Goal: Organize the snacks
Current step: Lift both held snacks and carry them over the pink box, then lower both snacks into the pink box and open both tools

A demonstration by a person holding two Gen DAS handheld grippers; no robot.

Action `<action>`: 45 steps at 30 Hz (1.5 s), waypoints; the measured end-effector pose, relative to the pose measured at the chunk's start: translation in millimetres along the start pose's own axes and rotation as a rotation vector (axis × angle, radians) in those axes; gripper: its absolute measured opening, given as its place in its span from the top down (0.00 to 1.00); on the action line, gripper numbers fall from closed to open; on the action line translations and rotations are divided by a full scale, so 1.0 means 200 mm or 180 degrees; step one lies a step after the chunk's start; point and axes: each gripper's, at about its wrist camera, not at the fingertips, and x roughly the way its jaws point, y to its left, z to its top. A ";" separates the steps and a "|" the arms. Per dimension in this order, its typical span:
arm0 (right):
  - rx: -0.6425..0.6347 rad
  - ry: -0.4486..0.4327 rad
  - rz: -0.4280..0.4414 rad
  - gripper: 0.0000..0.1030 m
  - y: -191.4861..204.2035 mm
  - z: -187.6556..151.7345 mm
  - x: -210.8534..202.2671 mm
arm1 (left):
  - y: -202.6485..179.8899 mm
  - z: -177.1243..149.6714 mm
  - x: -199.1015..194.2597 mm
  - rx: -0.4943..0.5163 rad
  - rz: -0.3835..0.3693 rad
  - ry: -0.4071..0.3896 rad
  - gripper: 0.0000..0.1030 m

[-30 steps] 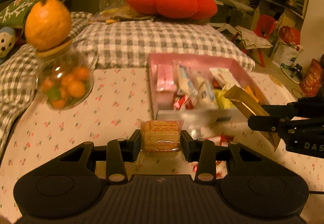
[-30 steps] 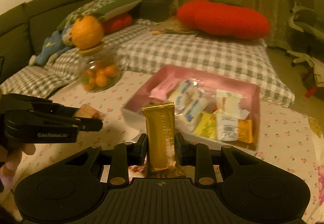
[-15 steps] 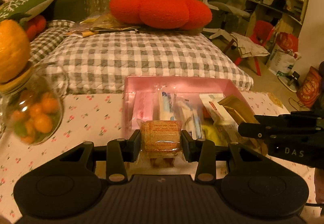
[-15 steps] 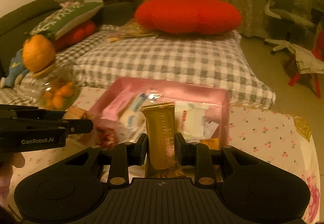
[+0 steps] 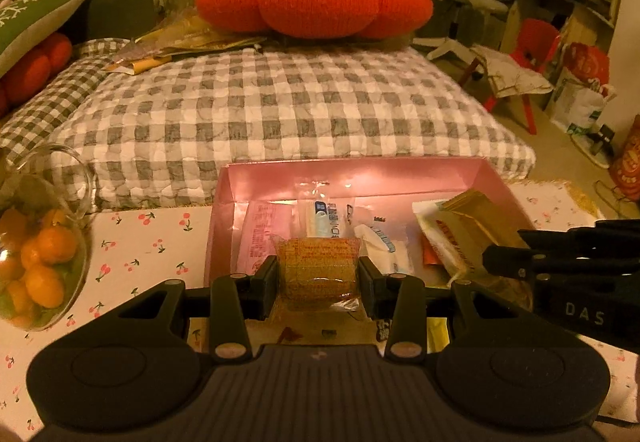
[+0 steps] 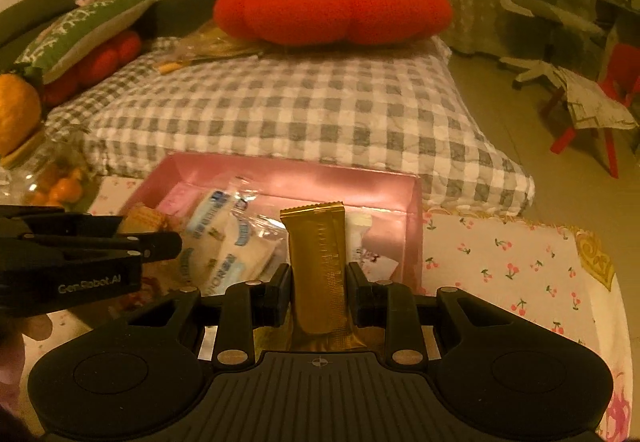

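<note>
hovering over the pink box (image 5: 496, 178), both hands loaded. left gripper (image 5: 318, 276) is clamped on a clear-wrapped biscuit (image 5: 316, 270); right gripper (image 6: 318, 284) pinches a gold bar (image 6: 318, 266) upright, jaws nearly closed. the box is crowded with white packets (image 6: 220, 238). best play: lower each snack over a bare patch of pink floor, keep the two grippers apart, then let the fingers part only once the wrapper rests.

Glass jar (image 5: 38, 254) cut off at left edge; snack print in pink box (image 5: 360, 178) unreadable.
</note>
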 end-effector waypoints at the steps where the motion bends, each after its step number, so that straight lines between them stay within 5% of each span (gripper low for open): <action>1: 0.0002 0.0012 -0.0009 0.74 0.00 0.00 0.01 | 0.00 0.00 0.01 0.0006 0.0017 0.0016 0.63; 11: 0.0075 0.0094 -0.0099 0.74 -0.05 -0.01 0.08 | 0.01 0.02 0.09 -0.0020 0.0147 0.0082 0.61; 17: 0.0056 0.0049 -0.0119 0.66 -0.05 -0.01 0.05 | 0.00 0.02 0.08 -0.0006 0.0083 0.0092 0.45; 21: 0.0072 -0.0009 -0.0141 0.47 -0.05 -0.01 0.01 | 0.01 0.02 0.05 -0.0022 0.0046 0.0017 0.27; 28: 0.0042 -0.0089 -0.0176 0.32 -0.04 -0.02 -0.09 | 0.01 0.00 -0.04 0.0008 0.0009 -0.0066 0.12; 45: -0.0034 -0.0125 -0.0172 0.18 0.05 -0.12 -0.39 | 0.06 -0.14 -0.33 -0.0018 0.0023 -0.0190 0.03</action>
